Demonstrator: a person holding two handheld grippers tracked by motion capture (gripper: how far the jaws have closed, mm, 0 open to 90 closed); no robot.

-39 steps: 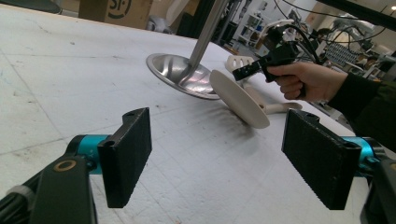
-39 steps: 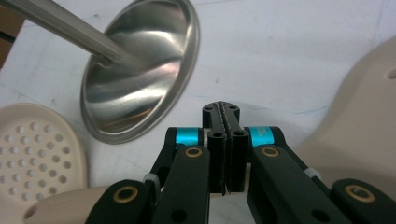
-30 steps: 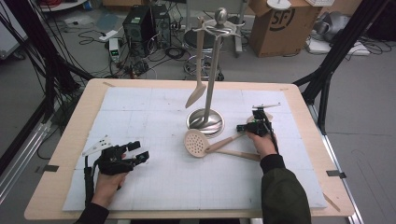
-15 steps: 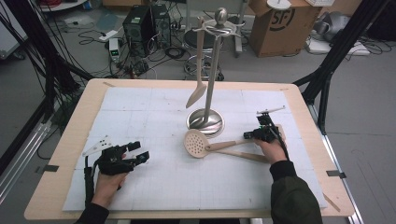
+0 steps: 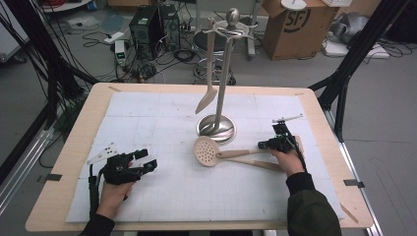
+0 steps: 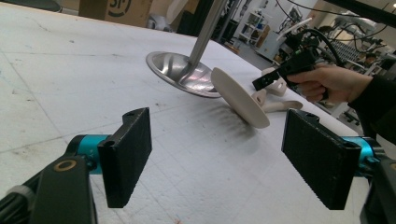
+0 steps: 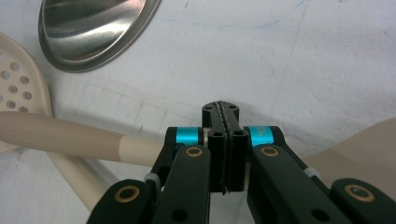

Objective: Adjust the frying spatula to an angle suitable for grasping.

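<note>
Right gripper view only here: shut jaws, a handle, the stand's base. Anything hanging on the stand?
Observer: Yes, the high view shows one utensil hanging from the top of the stand.
Operator: Left gripper?
Observer: The left gripper is open and empty, low over the left side of the mat.
Operator: Skimmer flat?
Observer: No. In the left gripper view the skimmer head is tilted, its far edge up by the base.

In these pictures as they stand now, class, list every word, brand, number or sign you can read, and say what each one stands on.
"SF": printed in black inside a ring on the cardboard box on the floor beyond the table, high view.
A faint embossed mark on the beige utensil handle, right gripper view: too blurred to read.
No other text can be read.
</note>
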